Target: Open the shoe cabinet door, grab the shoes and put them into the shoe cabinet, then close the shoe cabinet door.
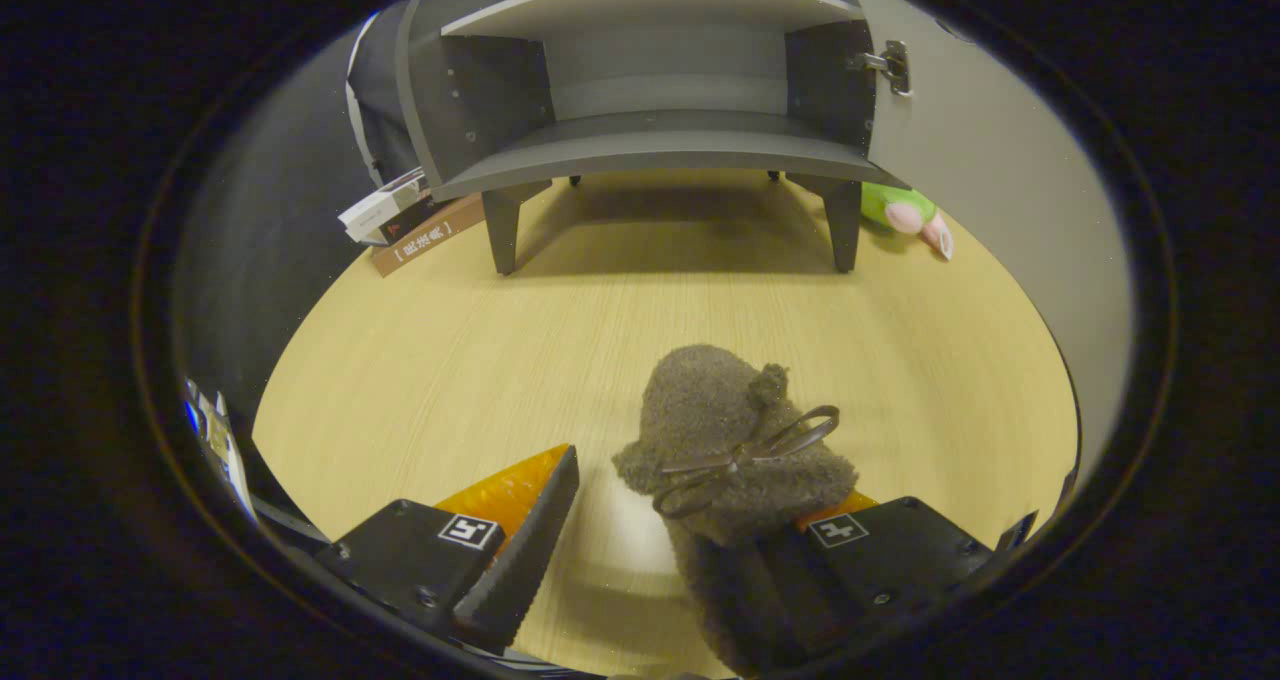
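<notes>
Gripper view: one shoe cabinet (650, 90), door (990, 190) swung open to the right, two shelves visible, standing at the far edge of the wooden table (430, 360). One shoe counted here, a fuzzy brown slipper (725, 430) with a bow, lying on the table near its near edge. Its long axis runs roughly toward the cabinet; which end is the toe I cannot tell. Gripper (690, 520) fingers spread wide: the slipper rests against the right finger and covers its tip, with a clear gap to the left finger (525, 550), so not clamped. One green plush toy (905, 215) by the cabinet's right leg, a few books (405, 220) at its left leg.
</notes>
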A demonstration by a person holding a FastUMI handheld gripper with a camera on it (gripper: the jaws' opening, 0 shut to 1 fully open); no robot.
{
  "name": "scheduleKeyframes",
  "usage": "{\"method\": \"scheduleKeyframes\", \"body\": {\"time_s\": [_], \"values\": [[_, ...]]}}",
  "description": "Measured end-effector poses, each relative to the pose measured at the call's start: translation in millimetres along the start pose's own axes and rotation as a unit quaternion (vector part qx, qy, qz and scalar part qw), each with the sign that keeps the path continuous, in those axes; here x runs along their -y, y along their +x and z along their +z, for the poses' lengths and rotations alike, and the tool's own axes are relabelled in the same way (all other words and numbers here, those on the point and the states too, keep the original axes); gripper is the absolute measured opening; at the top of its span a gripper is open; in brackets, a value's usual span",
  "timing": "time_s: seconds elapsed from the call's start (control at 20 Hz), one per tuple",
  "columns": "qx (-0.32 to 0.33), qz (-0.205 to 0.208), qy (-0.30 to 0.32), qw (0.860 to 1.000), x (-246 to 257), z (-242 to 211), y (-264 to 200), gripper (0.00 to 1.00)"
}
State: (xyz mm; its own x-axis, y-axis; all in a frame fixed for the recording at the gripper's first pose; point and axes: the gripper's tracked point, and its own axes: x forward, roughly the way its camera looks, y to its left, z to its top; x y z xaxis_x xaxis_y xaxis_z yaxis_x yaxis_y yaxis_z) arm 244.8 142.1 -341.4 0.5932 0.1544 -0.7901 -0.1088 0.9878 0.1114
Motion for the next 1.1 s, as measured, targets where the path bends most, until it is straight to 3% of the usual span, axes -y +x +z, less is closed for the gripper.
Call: {"method": "scheduleKeyframes", "body": {"time_s": [0.1,0.25,0.4,0.5,0.7,1.1], "values": [[-0.012,-0.005,-0.008,1.000,3.6,0.7,1.6,0.95],[-0.013,-0.012,-0.009,1.000,10.3,3.1,3.5,0.78],[-0.012,0.008,-0.012,1.000,0.7,4.9,3.7,0.35],[-0.010,0.022,-0.018,1.000,-8.4,6.0,0.1,0.18],[0.010,0.052,-0.031,0.998,-27.0,20.9,-21.4,0.11],[0.101,0.071,-0.025,0.992,-36.5,95.8,-97.8,0.10]]}}
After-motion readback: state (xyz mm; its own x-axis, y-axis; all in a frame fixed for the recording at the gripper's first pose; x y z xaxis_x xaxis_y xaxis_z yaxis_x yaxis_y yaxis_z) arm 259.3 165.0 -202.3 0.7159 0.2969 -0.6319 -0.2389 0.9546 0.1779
